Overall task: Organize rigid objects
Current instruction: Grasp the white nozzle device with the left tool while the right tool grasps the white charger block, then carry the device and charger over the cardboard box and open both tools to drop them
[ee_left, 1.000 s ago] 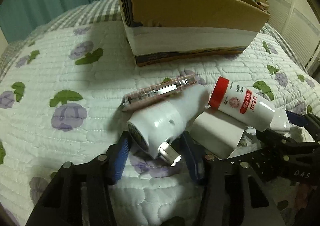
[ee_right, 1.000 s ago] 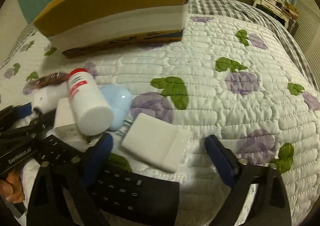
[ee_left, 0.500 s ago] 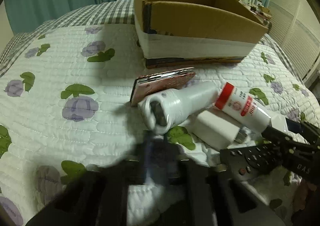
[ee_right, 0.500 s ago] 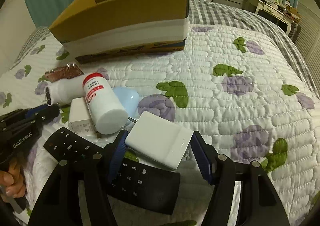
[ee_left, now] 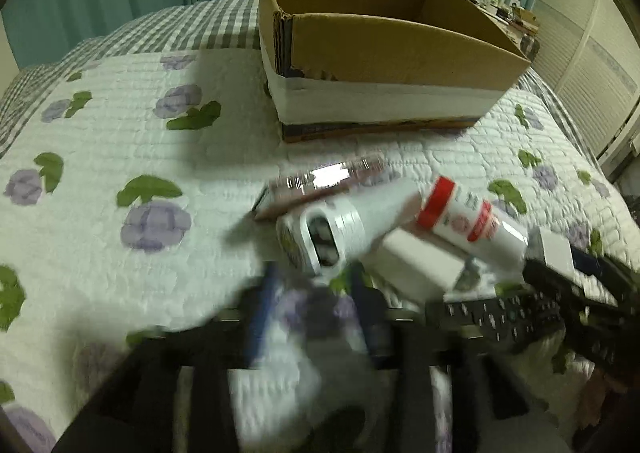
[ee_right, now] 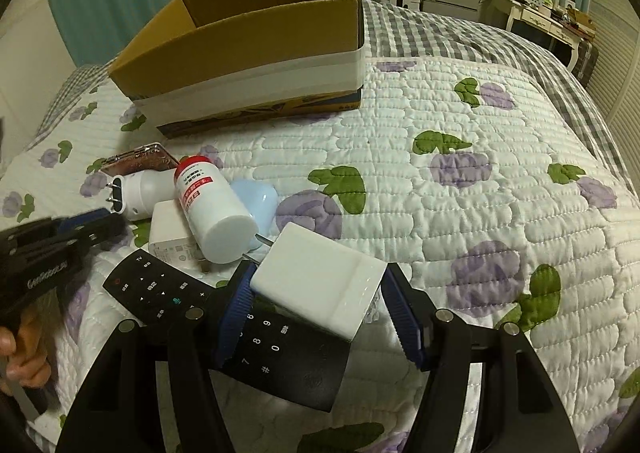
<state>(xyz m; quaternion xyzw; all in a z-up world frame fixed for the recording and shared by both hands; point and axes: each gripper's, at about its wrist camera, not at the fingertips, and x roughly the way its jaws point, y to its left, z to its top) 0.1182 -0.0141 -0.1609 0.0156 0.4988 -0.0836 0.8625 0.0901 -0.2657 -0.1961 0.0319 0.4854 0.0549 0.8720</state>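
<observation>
- Right tool (ee_right: 320,305): a second ago its jaws stood wide around the white charger block (ee_right: 320,285) on the bed; they have closed in since and now pinch the block from both sides. The block sits tilted, its near edge raised over the black remote (ee_right: 224,317), so we judge it lifted clear of the quilt (ee_right: 460,213).
- Left tool (ee_left: 316,313): badly blurred in its own view. A second ago it straddled the white plug adapter (ee_left: 344,229); half a second ago the jaws were pressed together; they have just been opening again. Now they stand part spread with only quilt between them, the adapter lying just past the tips at 12 o'clock. No hold on it, we think.
- From the right wrist view the left tool (ee_right: 86,225) sits at 9 o'clock of the pile, tips just short of the adapter's metal prongs (ee_right: 114,195).
- Pile unchanged otherwise: red-capped bottle (ee_right: 212,213) lies across a second white block (ee_right: 172,229), pale blue object (ee_right: 256,197) behind it, phone (ee_right: 140,161) at 11 o'clock of the adapter.
- Cardboard box (ee_right: 256,53) stands open at 12 o'clock beyond the pile; what we see of its inside looks empty.
- Meaning for the task: one item is secured and ready to carry to the box; the left side's try at the adapter seems to have come off and needs a fresh approach. Rounded, smooth body; likely to slip.
</observation>
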